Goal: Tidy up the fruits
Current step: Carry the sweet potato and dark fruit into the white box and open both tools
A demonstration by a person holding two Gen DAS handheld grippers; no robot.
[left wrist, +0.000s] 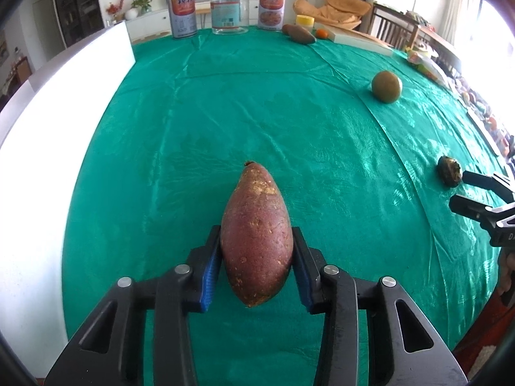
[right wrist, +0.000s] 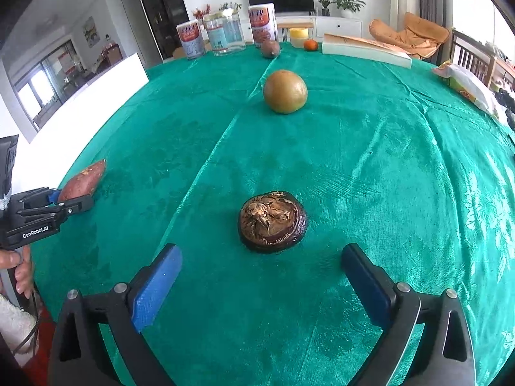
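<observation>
A reddish-brown sweet potato (left wrist: 257,234) lies lengthwise on the green tablecloth (left wrist: 225,112), and my left gripper (left wrist: 256,238) is shut on its thick middle, blue pads against both sides. The right wrist view shows the same sweet potato (right wrist: 82,181) in the left gripper (right wrist: 69,201) at the far left. My right gripper (right wrist: 260,251) stands open, wide apart, just short of a dark, wrinkled round fruit (right wrist: 273,220) that nothing touches. That dark fruit (left wrist: 449,171) and the right gripper (left wrist: 460,188) show at the left wrist view's right edge. A greenish-brown round fruit (right wrist: 285,91) sits farther back.
At the table's far edge stand two printed cans (left wrist: 182,14) (left wrist: 272,8), a glass jar (left wrist: 229,9), another sweet potato (left wrist: 301,33), a small orange (right wrist: 310,44), a yellow tub (right wrist: 298,36) and a long white box (right wrist: 367,51). A white board (left wrist: 80,74) lines the left side; a plastic bag (right wrist: 463,83) lies right.
</observation>
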